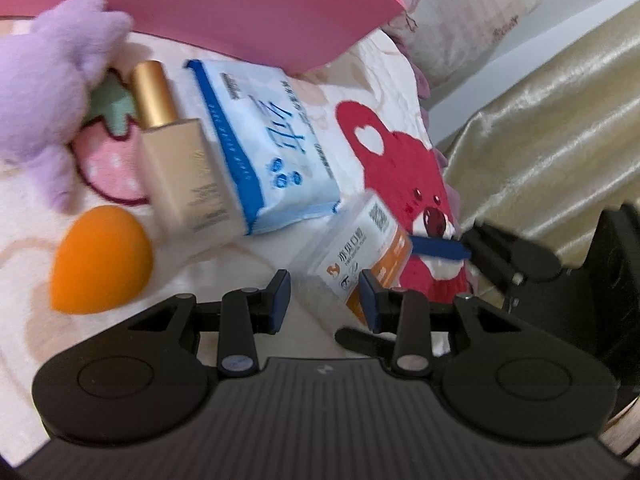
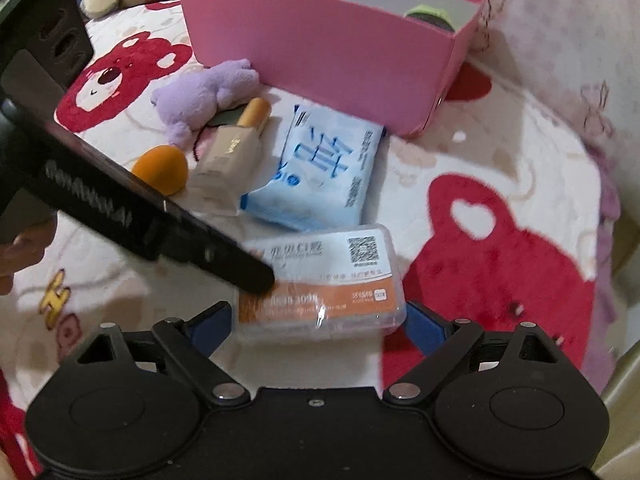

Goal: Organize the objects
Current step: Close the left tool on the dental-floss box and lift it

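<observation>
A clear floss-pick box [image 2: 320,280] with a white and orange label lies between the pads of my right gripper [image 2: 316,320], which press on its two short ends. In the left wrist view the same box [image 1: 360,248] sits just ahead of my left gripper [image 1: 324,300]. That gripper's jaws stand narrowly apart with nothing between them, its right pad overlapping the box's near corner. One left finger [image 2: 248,272] reaches over the box's top. A right-gripper pad [image 1: 440,246] meets the box's orange end. The pink open box [image 2: 320,52] stands behind.
A blue tissue pack [image 2: 320,168], a beige bottle with a gold cap [image 2: 228,152], an orange sponge [image 2: 162,170] and a purple plush [image 2: 204,96] lie on the bear-print blanket [image 2: 500,280]. A green and dark item [image 2: 430,16] sits inside the pink box. A hand [image 2: 16,252] shows at the left.
</observation>
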Action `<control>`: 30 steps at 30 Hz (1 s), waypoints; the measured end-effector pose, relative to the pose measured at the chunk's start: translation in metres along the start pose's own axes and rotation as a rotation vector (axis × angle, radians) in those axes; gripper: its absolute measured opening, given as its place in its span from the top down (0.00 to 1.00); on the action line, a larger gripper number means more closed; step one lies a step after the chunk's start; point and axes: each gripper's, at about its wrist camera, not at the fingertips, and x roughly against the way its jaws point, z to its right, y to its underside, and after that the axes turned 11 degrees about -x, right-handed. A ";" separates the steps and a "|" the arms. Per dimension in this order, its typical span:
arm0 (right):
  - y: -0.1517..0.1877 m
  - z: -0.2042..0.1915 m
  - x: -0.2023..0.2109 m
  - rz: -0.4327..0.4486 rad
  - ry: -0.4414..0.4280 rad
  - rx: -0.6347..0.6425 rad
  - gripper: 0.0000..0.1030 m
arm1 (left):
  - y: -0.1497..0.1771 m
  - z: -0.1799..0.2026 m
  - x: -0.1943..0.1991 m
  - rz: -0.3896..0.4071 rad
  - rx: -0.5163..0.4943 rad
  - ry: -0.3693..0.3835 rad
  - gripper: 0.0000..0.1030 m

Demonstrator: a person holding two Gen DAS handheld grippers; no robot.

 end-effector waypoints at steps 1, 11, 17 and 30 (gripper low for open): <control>0.002 -0.002 0.001 0.001 -0.013 -0.023 0.09 | 0.000 -0.002 0.005 0.005 0.007 -0.001 0.66; 0.016 -0.048 0.005 0.007 -0.194 -0.135 0.09 | 0.002 -0.008 0.052 -0.014 -0.088 -0.168 0.67; 0.028 -0.075 -0.001 0.100 -0.106 -0.142 0.16 | 0.013 -0.027 0.068 -0.045 -0.067 -0.173 0.67; 0.048 -0.095 -0.009 0.248 0.025 -0.094 0.12 | 0.036 -0.018 0.067 0.015 -0.113 -0.179 0.65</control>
